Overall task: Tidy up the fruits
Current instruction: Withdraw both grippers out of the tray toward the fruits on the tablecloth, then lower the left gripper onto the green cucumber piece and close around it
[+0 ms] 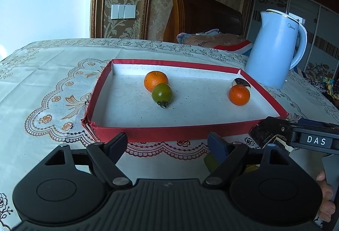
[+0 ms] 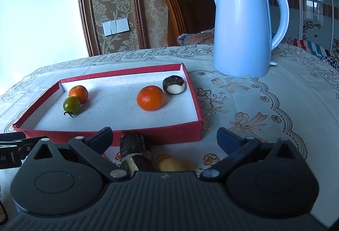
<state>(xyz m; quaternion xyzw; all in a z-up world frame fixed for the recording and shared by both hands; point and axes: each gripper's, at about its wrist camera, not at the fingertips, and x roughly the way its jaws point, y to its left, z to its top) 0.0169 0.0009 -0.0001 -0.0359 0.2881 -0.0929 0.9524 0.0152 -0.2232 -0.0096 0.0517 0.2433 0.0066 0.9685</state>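
Observation:
A red-walled tray point(image 1: 169, 133) point(image 2: 118, 134) with a white floor holds two oranges point(image 1: 156, 80) point(image 1: 239, 95), a green tomato point(image 1: 162, 93) point(image 2: 71, 105) and a dark, partly peeled water chestnut point(image 2: 174, 84). My left gripper point(image 1: 167, 144) is open and empty just before the tray's near wall. My right gripper point(image 2: 165, 137) is open; between its fingers, on the cloth, lie a dark sugarcane piece point(image 2: 133, 149) and a yellowish fruit point(image 2: 172, 164). In the left wrist view the right gripper's finger point(image 1: 267, 131) shows by the tray's near right corner.
A light blue electric kettle point(image 1: 275, 49) point(image 2: 243, 27) stands behind the tray's right side. The table wears a lace-patterned cloth point(image 2: 254, 104). A wooden headboard and bedding lie beyond the table's far edge.

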